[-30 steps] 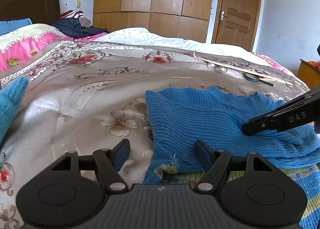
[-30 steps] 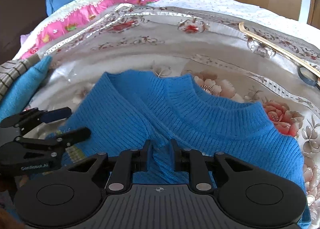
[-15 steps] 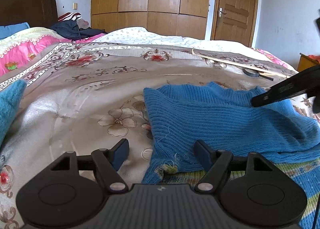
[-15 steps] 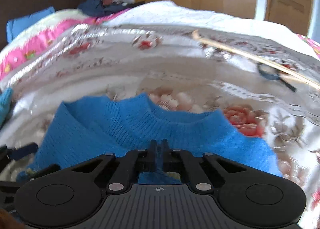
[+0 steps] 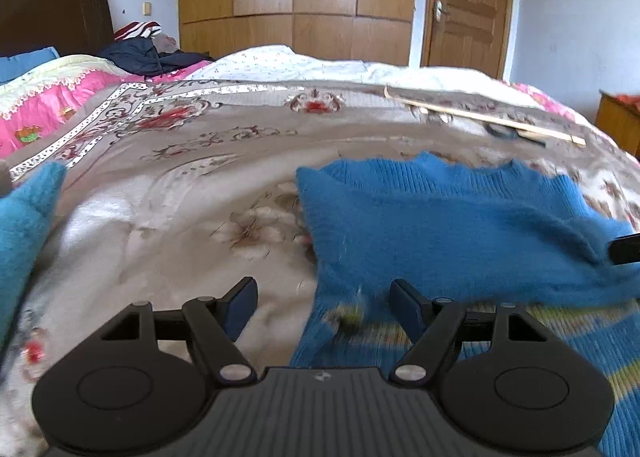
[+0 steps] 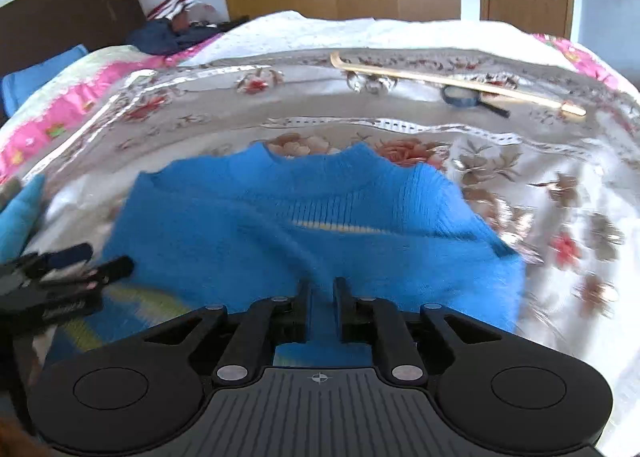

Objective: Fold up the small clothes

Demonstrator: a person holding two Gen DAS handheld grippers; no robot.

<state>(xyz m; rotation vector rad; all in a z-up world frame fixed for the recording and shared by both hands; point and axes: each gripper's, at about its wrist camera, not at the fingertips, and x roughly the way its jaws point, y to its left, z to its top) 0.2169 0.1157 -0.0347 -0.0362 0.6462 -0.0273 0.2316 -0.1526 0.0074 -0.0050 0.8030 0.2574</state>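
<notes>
A small blue knit sweater (image 5: 440, 225) with a yellow-green striped hem lies on the floral bedspread (image 5: 180, 185). It also shows in the right wrist view (image 6: 248, 229), its sleeve folded across the body. My left gripper (image 5: 322, 303) is open, its jaws either side of the sweater's left lower edge. My right gripper (image 6: 321, 305) is shut on a fold of the sweater and holds it just above the body. The left gripper (image 6: 80, 261) shows at the left edge of the right wrist view.
A teal cloth (image 5: 24, 225) lies at the left edge. A long wooden stick (image 6: 452, 81) and a roll of tape (image 6: 460, 95) lie at the far right of the bed. Pink quilt (image 5: 48, 105) and dark clothes (image 5: 148, 57) lie behind.
My right gripper has carried the pinched sweater fold to the right and back over the body. The left gripper has stayed open by the left edge.
</notes>
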